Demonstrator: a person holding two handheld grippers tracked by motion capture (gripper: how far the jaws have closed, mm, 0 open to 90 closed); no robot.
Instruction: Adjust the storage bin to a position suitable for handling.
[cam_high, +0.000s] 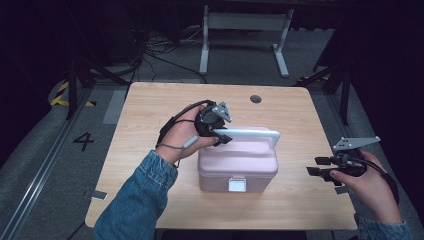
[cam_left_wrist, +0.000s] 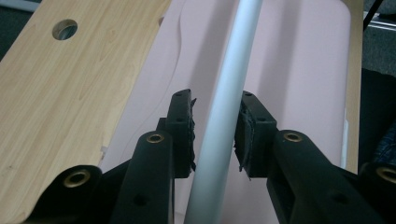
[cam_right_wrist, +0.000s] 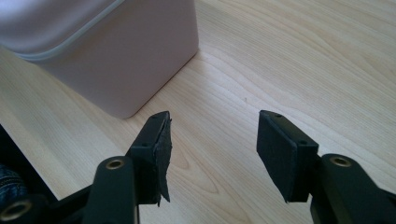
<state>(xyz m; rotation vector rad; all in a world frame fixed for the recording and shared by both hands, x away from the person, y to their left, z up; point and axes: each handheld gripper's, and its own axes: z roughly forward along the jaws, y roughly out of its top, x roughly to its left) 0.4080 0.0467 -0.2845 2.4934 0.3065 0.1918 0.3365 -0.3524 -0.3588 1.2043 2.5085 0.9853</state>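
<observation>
A pink lidded box (cam_high: 237, 165) stands in the middle of the wooden table (cam_high: 150, 125), with a white latch (cam_high: 236, 185) facing the front edge. Its pale grey handle (cam_high: 250, 133) is raised above the lid. My left gripper (cam_high: 220, 135) is at the handle's left end. In the left gripper view both pads of the left gripper (cam_left_wrist: 215, 133) press on the handle bar (cam_left_wrist: 233, 70), with the pink lid (cam_left_wrist: 289, 56) below. My right gripper (cam_high: 316, 166) hovers to the right of the box, jaws open and holding nothing. In the right gripper view the right gripper (cam_right_wrist: 212, 149) points at bare wood beside the box's corner (cam_right_wrist: 116, 51).
A round cable hole (cam_high: 255, 98) sits near the table's far edge, right of centre. A small grey piece (cam_high: 98, 195) lies at the front left corner. A white desk frame (cam_high: 245, 30) stands on the floor beyond the table.
</observation>
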